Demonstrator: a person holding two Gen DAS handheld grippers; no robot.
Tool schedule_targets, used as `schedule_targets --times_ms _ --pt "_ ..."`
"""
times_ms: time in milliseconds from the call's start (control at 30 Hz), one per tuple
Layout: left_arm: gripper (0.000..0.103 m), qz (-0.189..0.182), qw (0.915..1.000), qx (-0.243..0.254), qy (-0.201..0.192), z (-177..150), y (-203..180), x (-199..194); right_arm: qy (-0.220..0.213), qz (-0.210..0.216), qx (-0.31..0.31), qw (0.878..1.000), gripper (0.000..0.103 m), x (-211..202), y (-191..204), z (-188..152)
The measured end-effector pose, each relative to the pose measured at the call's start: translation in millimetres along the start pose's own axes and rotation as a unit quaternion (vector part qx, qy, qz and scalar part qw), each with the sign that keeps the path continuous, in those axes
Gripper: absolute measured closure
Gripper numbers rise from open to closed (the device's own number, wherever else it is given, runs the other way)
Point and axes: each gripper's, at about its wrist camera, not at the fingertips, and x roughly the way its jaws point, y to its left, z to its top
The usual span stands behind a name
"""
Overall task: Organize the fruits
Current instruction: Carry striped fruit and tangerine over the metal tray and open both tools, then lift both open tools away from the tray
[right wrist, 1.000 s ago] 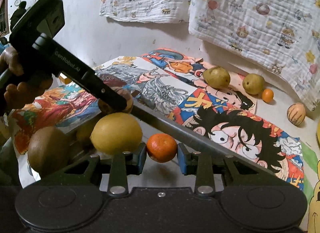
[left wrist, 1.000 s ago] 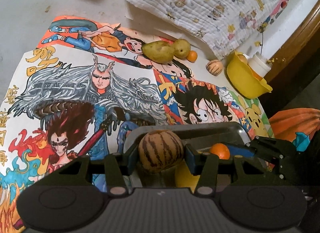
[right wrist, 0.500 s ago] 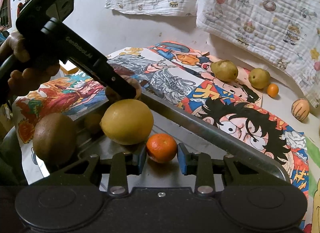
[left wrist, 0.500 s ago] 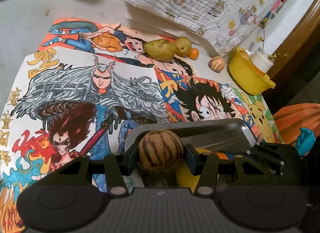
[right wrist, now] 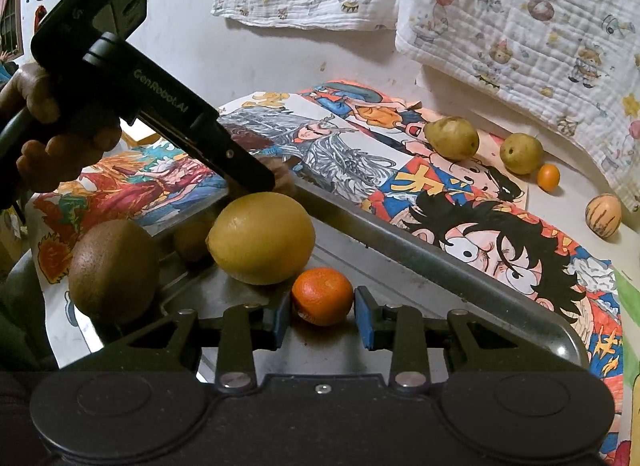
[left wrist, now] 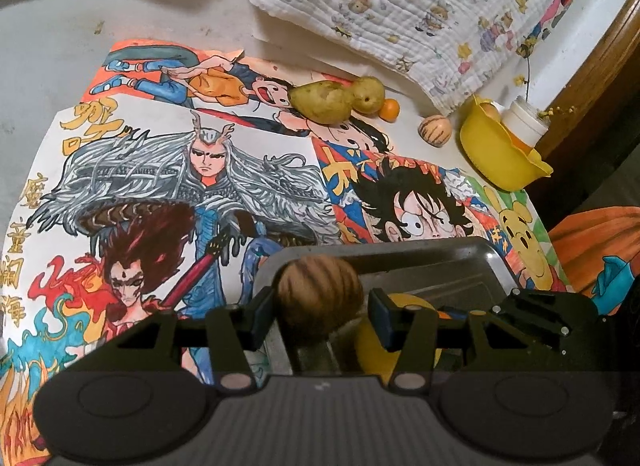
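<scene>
Both grippers over the metal tray, which sits on drawings covering the table.

Left gripper: fingers partly apart, a striped brown fruit between them. It fills most of the gap; on its right side the pad appears to stand slightly clear, so I cannot tell whether it is gripped or merely resting there.

Right gripper: fingers close together around a small orange that sits on the tray floor. Thin gaps show at both pads; it looks released rather than squeezed.

Already on the tray: a lemon just behind the orange, a kiwi at the left edge.

Still out on the table: two pears, another small orange, a second striped fruit.

Risks, as judged:
- Round fruit on smooth metal; the orange may roll when the fingers draw back, or get dragged if a pad catches.
- The striped fruit could drop onto the lemon below and knock it loose.
- The two grippers are working close together; a collision seems possible.
- Tray rim is low, so a rolling fruit could escape.
</scene>
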Motion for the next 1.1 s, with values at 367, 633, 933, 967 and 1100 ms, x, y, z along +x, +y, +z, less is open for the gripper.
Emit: schedule_targets --times_ms 367,633,933,967,1100 --pt "0.035 -0.001 1.0000 -0.004 -0.005 -6 -1 -5 -0.006 0.000 0.008 1.000 0.058 -4 -1 1" --pt "0.008 0.022 0.9987 0.027 -0.038 -24 -13 -29 -0.019 0.002 0.033 0.999 0.038 -19 1 -3" --pt "0.001 0.044 0.9955 0.062 -0.057 -52 -35 -56 -0.049 0.016 0.051 0.997 0.008 -48 12 -8" --pt "0.001 0.047 0.9951 0.065 -0.058 -55 -38 -59 -0.053 0.016 0.050 0.997 0.007 -52 14 -9" --pt "0.001 0.056 0.9930 0.085 -0.061 -68 -48 -68 -0.060 0.020 0.046 0.997 0.003 -63 20 -11"
